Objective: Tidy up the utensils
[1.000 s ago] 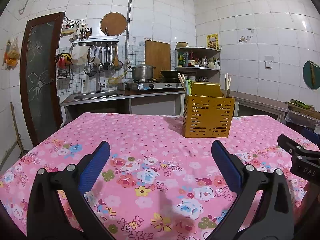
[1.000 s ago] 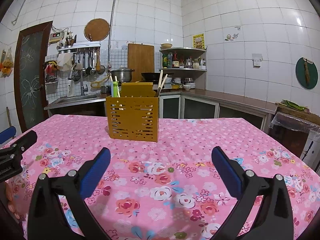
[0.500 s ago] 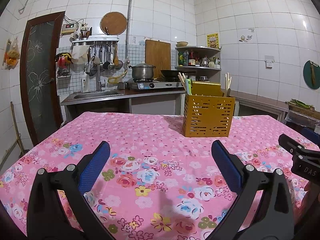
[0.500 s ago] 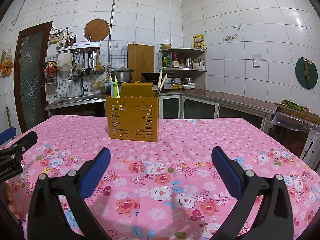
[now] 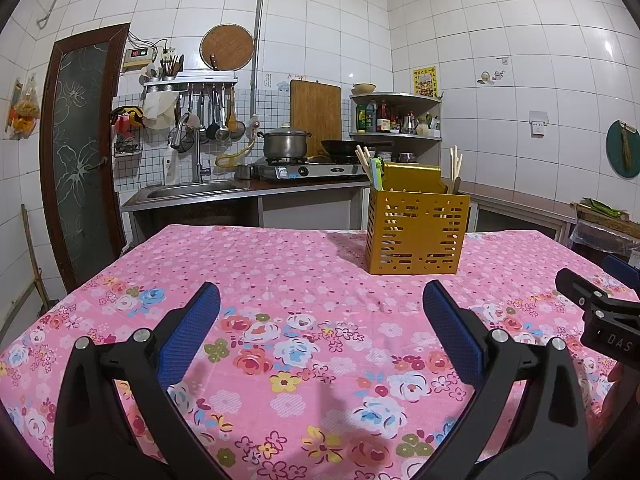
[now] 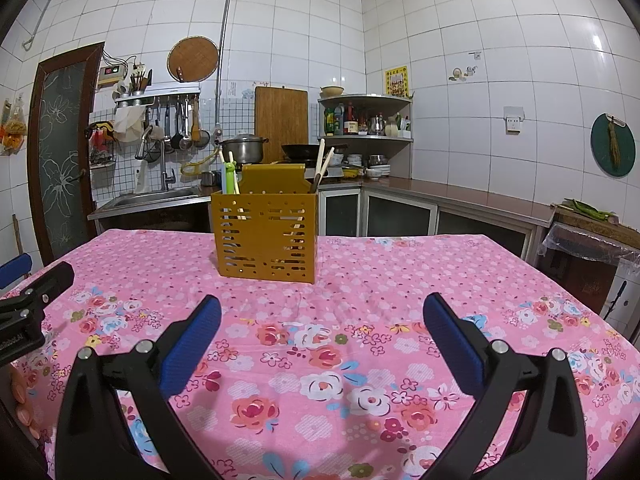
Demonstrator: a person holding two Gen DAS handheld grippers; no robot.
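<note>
"DAS" shows on the right gripper (image 5: 600,316).

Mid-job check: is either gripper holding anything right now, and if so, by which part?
Nothing is held. The left gripper and right gripper both hang over the pink tablecloth with jaws wide open and empty. The utensils stand in the yellow holder.

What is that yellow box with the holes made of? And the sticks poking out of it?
The yellow box looks like plastic or painted metal: smooth, matte, with neatly cut slots; the pictures cannot settle which. The sticks look like pale wood or bamboo chopsticks, plain and unshiny. The green piece beside them looks like plastic.
</note>
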